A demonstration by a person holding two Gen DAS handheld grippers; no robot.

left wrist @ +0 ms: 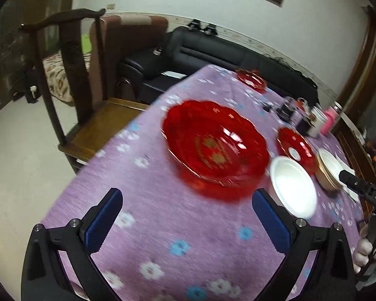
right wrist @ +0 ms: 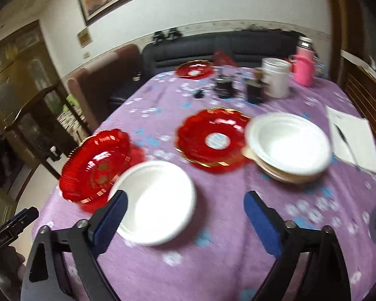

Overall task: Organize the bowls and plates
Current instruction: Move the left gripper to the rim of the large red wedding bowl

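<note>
A large red scalloped plate (left wrist: 215,148) lies on the purple tablecloth just beyond my open, empty left gripper (left wrist: 186,208); it also shows in the right wrist view (right wrist: 95,168). A single white bowl (right wrist: 155,200) sits next to it, in front of my open, empty right gripper (right wrist: 185,208), whose left finger overlaps the bowl's near rim. Behind lie a second red plate (right wrist: 213,140) and a stack of white and tan bowls (right wrist: 288,145). A third red plate (right wrist: 194,70) sits at the far edge. The bowl (left wrist: 293,185) and stack (left wrist: 329,169) show right in the left wrist view.
Dark jars (right wrist: 223,85), a white container (right wrist: 275,77) and a pink bottle (right wrist: 304,69) stand at the back of the table. Paper with a pen (right wrist: 351,140) lies right. A wooden chair (left wrist: 87,115) stands at the table's left edge; a black sofa (left wrist: 213,50) is behind.
</note>
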